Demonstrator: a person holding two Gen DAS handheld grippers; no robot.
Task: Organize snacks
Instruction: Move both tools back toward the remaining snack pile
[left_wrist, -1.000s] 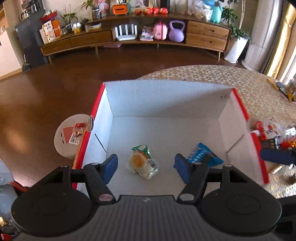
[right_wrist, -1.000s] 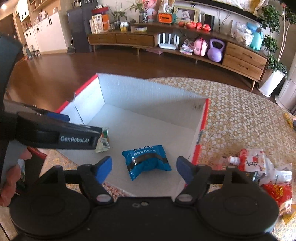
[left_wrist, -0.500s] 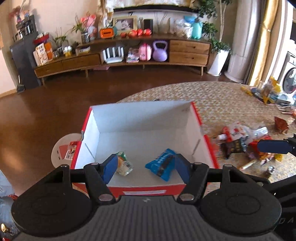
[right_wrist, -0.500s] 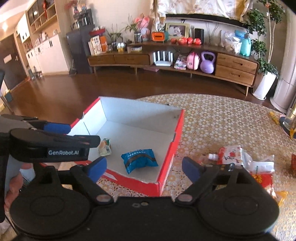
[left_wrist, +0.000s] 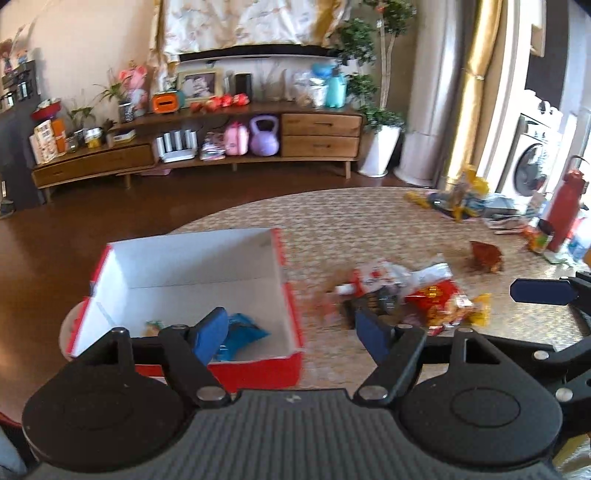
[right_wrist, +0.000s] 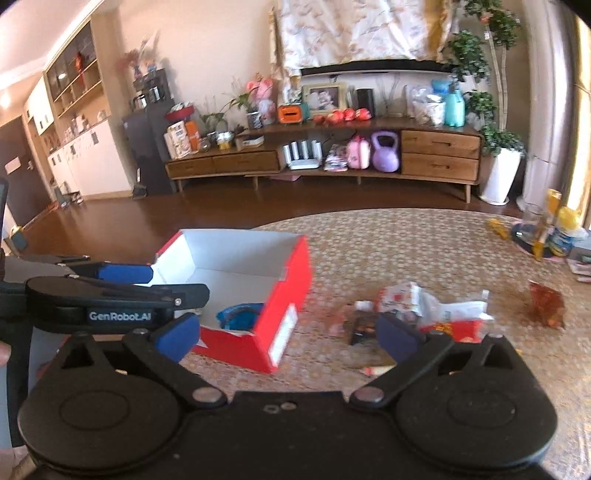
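Observation:
A red cardboard box (left_wrist: 291, 306) with a white inside sits on the table's left side; it also shows in the right wrist view (right_wrist: 291, 280). A blue snack packet (left_wrist: 243, 330) and a small green-topped packet (left_wrist: 153, 326) lie in it. A heap of loose snack packets (left_wrist: 417, 291) lies right of the box, also in the right wrist view (right_wrist: 436, 310). My left gripper (left_wrist: 291, 334) is open and empty, above the box's near right corner. My right gripper (right_wrist: 288, 332) is open and empty, between the box and the heap.
A brown-red packet (left_wrist: 485, 254) lies apart, further right. A red bottle (left_wrist: 563, 210) and clutter stand at the table's far right. The table carries a patterned cloth (right_wrist: 388, 243). Its left edge drops to a wooden floor. A long sideboard (right_wrist: 325, 158) stands beyond.
Both grippers have pulled back and up from the box and swung right. The box now looks smaller and the snack heap has come into fuller view. Both stayed open.

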